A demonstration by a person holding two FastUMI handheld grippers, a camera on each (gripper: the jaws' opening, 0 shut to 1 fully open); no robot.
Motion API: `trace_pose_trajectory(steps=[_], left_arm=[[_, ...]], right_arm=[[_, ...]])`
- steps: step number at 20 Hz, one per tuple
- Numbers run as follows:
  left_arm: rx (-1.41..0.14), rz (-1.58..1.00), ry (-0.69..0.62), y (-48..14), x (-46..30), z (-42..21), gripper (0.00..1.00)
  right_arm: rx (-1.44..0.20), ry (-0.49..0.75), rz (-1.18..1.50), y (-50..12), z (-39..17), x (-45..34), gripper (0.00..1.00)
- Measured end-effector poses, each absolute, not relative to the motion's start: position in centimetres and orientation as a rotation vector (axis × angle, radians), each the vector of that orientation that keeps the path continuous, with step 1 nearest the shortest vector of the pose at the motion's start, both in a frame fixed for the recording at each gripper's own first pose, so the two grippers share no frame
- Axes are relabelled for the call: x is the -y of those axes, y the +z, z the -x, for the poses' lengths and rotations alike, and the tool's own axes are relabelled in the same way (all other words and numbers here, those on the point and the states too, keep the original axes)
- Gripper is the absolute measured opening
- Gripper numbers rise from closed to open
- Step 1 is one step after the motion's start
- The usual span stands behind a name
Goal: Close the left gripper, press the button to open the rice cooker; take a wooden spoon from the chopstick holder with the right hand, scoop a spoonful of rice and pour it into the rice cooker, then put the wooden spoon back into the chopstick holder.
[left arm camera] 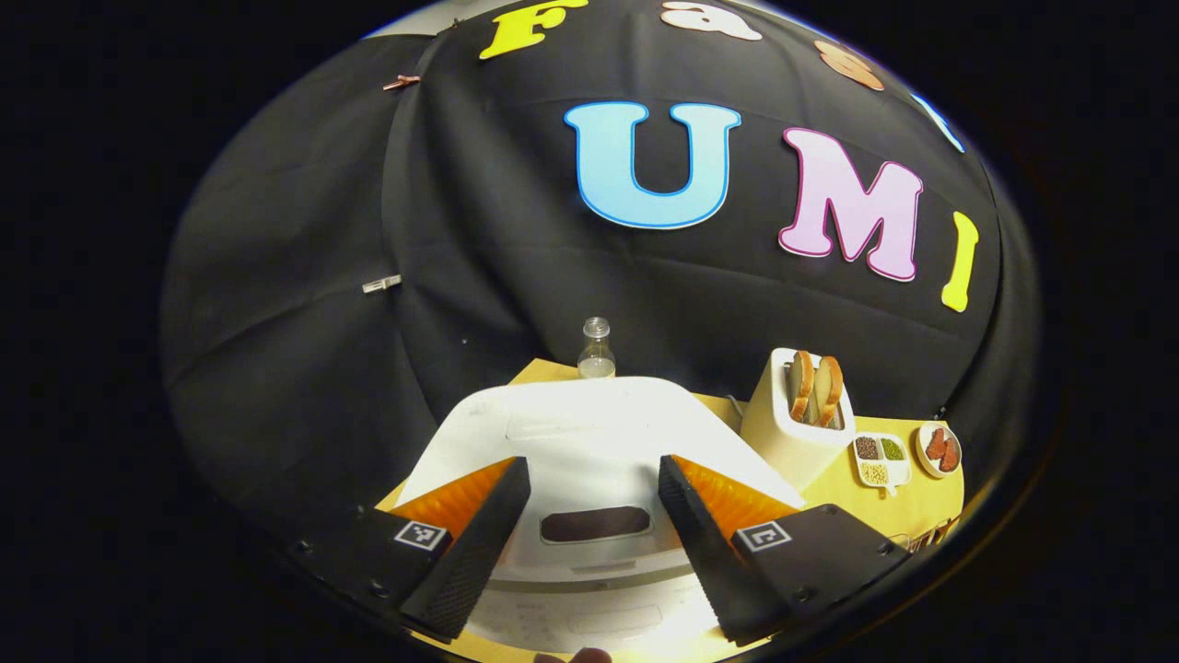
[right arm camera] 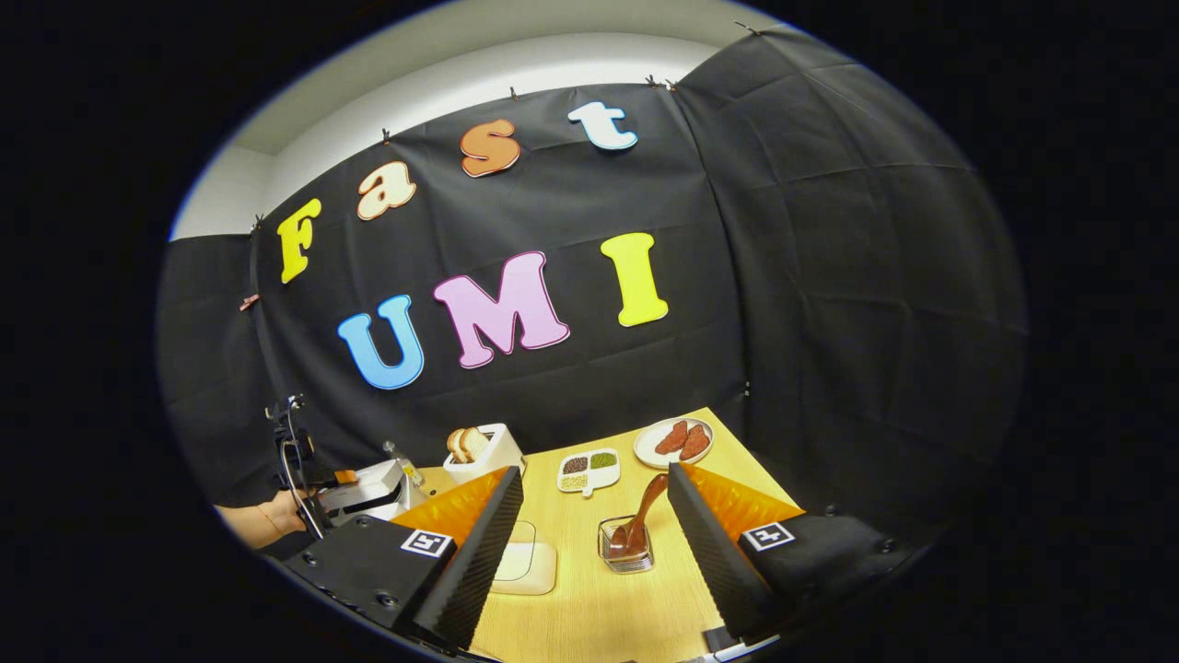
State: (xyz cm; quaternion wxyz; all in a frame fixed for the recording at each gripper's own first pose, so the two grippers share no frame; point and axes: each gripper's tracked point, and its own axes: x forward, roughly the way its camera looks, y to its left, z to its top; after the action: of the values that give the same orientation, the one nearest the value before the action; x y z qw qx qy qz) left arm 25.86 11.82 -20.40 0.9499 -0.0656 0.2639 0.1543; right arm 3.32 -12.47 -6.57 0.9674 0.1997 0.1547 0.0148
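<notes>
Left gripper view: left claw (left arm camera: 594, 516) hangs wide apart above the shut rice cooker (left arm camera: 589, 442), maybe lining up for its button. Right claw (right arm camera: 594, 534) gapes toward the wooden spoon (right arm camera: 642, 520), standing in its holder (right arm camera: 626, 545).

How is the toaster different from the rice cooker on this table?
The toaster is a tall, narrow block with two bread slices standing in its top; the rice cooker is broader and lower, with its lid down. The rice cooker sits right ahead of the left claw; the toaster stands off beside it. Both are white.
</notes>
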Motion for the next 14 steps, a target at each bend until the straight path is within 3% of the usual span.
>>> trace_pose_trajectory(steps=[14], left_arm=[[-0.570, 0.118, 0.341, -24.2, -10.3, -23.4, 1.00]], right_arm=[[-0.307, 0.023, -0.390, -6.5, -2.6, 13.4, 0.98]])
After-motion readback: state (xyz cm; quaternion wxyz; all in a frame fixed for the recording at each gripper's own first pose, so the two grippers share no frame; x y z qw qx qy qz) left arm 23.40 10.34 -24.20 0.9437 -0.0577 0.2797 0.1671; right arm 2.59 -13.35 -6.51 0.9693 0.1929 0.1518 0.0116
